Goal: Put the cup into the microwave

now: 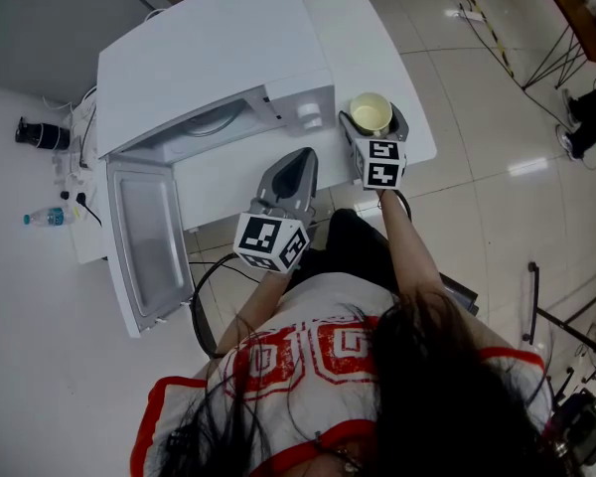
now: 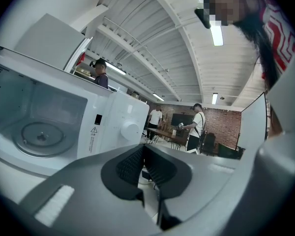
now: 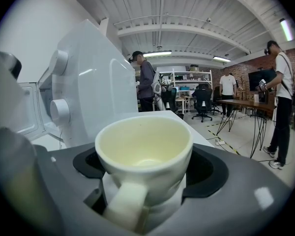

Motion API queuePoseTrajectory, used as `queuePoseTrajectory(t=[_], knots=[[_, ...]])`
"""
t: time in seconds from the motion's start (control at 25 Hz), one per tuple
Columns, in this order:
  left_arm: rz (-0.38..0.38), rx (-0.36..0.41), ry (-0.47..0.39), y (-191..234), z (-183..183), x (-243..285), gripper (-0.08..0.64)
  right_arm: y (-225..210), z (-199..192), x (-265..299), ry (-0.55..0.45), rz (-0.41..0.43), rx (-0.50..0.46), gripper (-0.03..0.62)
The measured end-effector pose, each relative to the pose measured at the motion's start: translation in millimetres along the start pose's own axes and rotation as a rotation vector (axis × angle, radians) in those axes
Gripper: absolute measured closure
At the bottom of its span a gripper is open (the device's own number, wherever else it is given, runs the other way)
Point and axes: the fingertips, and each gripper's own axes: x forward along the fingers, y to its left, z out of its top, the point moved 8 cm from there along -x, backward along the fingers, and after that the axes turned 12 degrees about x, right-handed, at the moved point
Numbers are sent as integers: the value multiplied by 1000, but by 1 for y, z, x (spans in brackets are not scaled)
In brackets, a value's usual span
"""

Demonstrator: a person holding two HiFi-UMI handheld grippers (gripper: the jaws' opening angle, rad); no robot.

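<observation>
White microwave (image 1: 214,68) on the table (image 1: 417,132), door (image 1: 149,246) wide open in the head view. The cup (image 1: 371,112) is just right of it, clamped in the right hand-held gripper (image 1: 373,127). The left hand-held gripper (image 1: 300,162) hangs before the opening.

Left gripper view: jaws pinched together on nothing. The warning sticker (image 2: 94,134) has print too small to read.

Right gripper view: jaws squeeze the cup, handle toward the camera.

Grasp looks done to me. Next it needs carrying left into the cavity.
</observation>
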Motion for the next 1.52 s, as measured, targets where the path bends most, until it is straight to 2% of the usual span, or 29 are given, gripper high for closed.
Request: queuePoseTrajectory(t=[0.36,0.76,1.08,1.52], knots=[[-15,-8,-1,-4,3,1,570,-2,12,-15,-24,-5,-7,135],[-21,-13,-10,-13,28,-19,569,7,28,-57,-27,-29,-7,135],[-13,-14,-40,-17,44,-44,569,27,32,-92,-40,-21,-13,135],[-4,-15,-52,-16,45,-84,569,63,24,-124,-60,7,-31,135]])
